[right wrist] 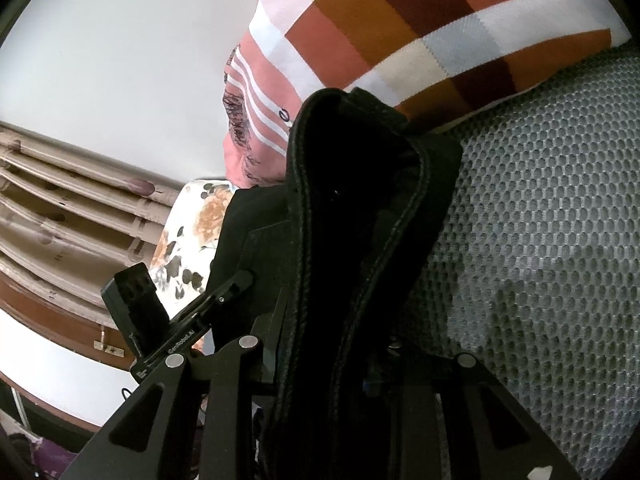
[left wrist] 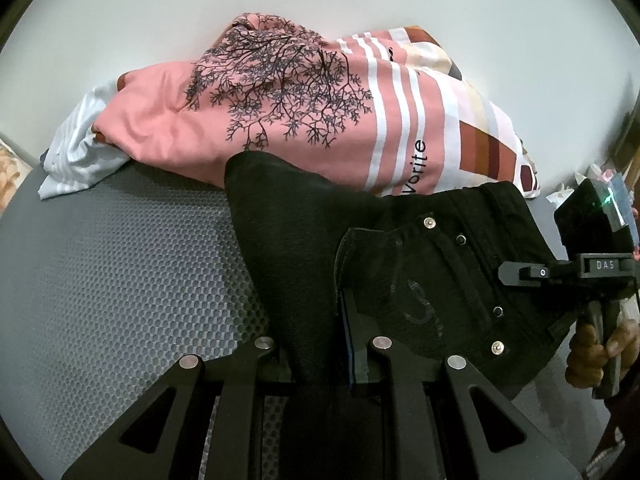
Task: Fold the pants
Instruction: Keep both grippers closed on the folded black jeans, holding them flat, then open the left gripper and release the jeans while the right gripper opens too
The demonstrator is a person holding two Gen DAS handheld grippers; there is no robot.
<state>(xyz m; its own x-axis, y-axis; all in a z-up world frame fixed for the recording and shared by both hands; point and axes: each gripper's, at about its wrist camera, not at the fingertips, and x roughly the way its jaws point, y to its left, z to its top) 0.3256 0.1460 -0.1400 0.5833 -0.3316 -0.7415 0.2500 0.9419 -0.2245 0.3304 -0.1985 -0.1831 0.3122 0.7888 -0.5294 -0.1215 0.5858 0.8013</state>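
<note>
In the left wrist view, the black pants (left wrist: 400,264) lie across the centre and right of the frame on a grey mesh surface (left wrist: 120,280), their far edge touching a pink tree-print pillow (left wrist: 260,120) in the upper middle. The left gripper (left wrist: 320,364) is pinching a fold of the dark cloth at lower centre, its fingers nearly together. The fabric looks like heavy denim with rivets and a pocket: thick, limp rather than stiff, unlikely to slip, and best held at seams or the waistband. The right gripper (left wrist: 516,272) enters from the right edge at the waistband side. Open mesh lies to the left; a white cloth (left wrist: 76,152) sits in the middle left, clear of the pants.

In the right wrist view, the right gripper (right wrist: 320,360) is clamped on a thick stitched band of the pants (right wrist: 360,220), which rises up the middle of the frame. A patchwork pillow (right wrist: 420,32) crowds the upper right; free mesh (right wrist: 540,260) fills the right side. The left gripper (right wrist: 232,292) shows at lower left.
</note>
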